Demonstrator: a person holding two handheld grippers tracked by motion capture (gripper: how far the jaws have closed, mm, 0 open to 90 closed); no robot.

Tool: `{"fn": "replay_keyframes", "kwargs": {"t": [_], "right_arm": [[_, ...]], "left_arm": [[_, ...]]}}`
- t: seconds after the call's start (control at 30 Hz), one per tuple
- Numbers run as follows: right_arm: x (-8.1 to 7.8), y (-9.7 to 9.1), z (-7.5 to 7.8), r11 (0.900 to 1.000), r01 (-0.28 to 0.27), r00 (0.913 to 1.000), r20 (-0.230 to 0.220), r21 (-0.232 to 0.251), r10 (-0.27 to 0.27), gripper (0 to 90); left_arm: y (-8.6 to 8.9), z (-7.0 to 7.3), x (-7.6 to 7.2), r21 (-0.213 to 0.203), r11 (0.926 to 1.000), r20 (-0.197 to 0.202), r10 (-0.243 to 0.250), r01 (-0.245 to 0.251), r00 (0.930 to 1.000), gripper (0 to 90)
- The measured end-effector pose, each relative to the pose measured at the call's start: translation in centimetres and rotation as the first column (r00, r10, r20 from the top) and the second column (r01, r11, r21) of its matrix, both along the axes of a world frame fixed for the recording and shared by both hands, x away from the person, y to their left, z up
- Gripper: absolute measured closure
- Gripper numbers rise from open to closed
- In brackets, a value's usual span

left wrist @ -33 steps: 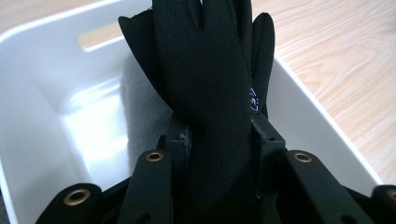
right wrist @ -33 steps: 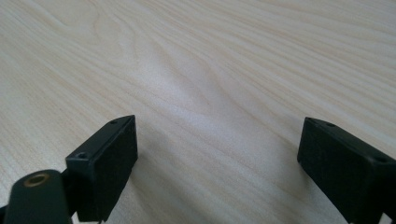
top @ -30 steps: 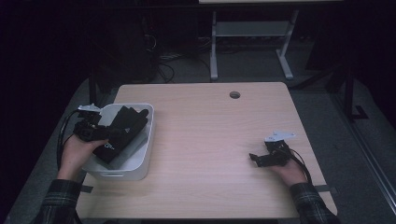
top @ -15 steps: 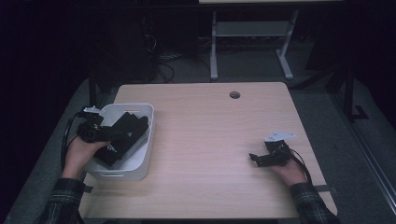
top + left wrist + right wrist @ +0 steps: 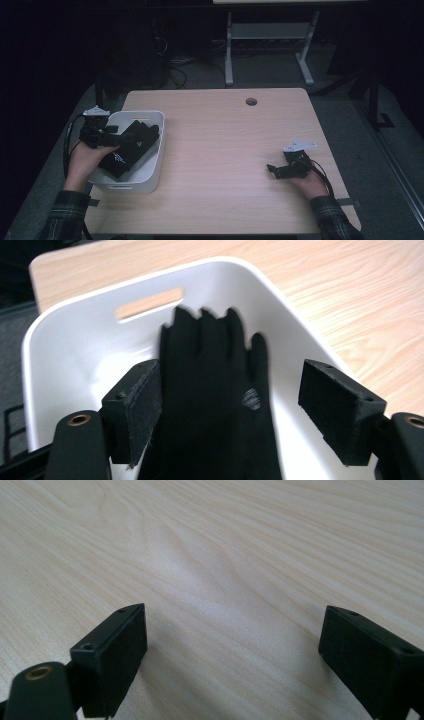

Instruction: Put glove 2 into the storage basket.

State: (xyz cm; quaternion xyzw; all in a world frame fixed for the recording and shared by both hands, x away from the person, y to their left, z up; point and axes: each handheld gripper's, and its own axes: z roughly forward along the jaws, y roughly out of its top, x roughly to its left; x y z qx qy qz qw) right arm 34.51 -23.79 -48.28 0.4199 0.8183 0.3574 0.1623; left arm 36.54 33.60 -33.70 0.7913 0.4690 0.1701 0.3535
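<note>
A black glove [image 5: 131, 147] lies in the white bin [image 5: 161, 131] at the table's left edge. My left gripper [image 5: 115, 140] hangs over the bin's left side. In the left gripper view the glove [image 5: 215, 390] stretches fingers-first away between the jaws of the left gripper [image 5: 245, 400]. The jaws have just been opening; the right pad [image 5: 340, 410] stands clear of the glove and the left pad [image 5: 142, 410] is at its edge. My right gripper [image 5: 274, 170] rests open on the bare table [image 5: 225, 555] at the right, nothing inside the right gripper [image 5: 232, 650].
The wooden table [image 5: 225, 150] has a round cable hole [image 5: 251, 101] near its far edge. Behind the table stands a white desk frame [image 5: 270, 45] with cables on the floor. The bin has a handle slot [image 5: 148, 303] in its far wall.
The left gripper's jaws opened and let the glove go; the hand drew slightly back and up. The glove now lies loose in the bin. The right hand stayed put.
</note>
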Motion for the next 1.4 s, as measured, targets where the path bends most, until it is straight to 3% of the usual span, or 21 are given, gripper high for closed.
{"fn": "replay_keyframes", "kwargs": {"t": [0.3, 0.53, 0.8, 1.4], "right_arm": [[0.0, 0.0, 0.0, 1.0, 0.002, 1.0, 0.0, -0.001, -0.002, 11.8], [0.0, 0.0, 0.0, 1.0, 0.003, 1.0, 0.0, 0.0, -0.003, 11.8], [0.0, 0.0, 0.0, 1.0, 0.003, 1.0, 0.0, 0.0, -0.003, 11.8], [0.0, 0.0, 0.0, 1.0, -0.003, 1.0, 0.002, -0.004, 0.003, 11.7]], "left_arm": [[-4.4, 0.6, -0.1, -0.034, 0.9935, 0.032, -0.107, 0.108, 0.9937, 24.4], [-8.0, 0.4, 0.2, -0.049, 0.9814, 0.04, -0.184, 0.185, 0.9822, 24.4], [-11.2, -0.3, 0.4, -0.077, 0.969, 0.045, -0.232, 0.235, 0.9717, 24.4], [-17.4, -3.4, -0.8, -0.095, 0.927, 0.022, -0.362, 0.363, 0.9318, 24.3]]}}
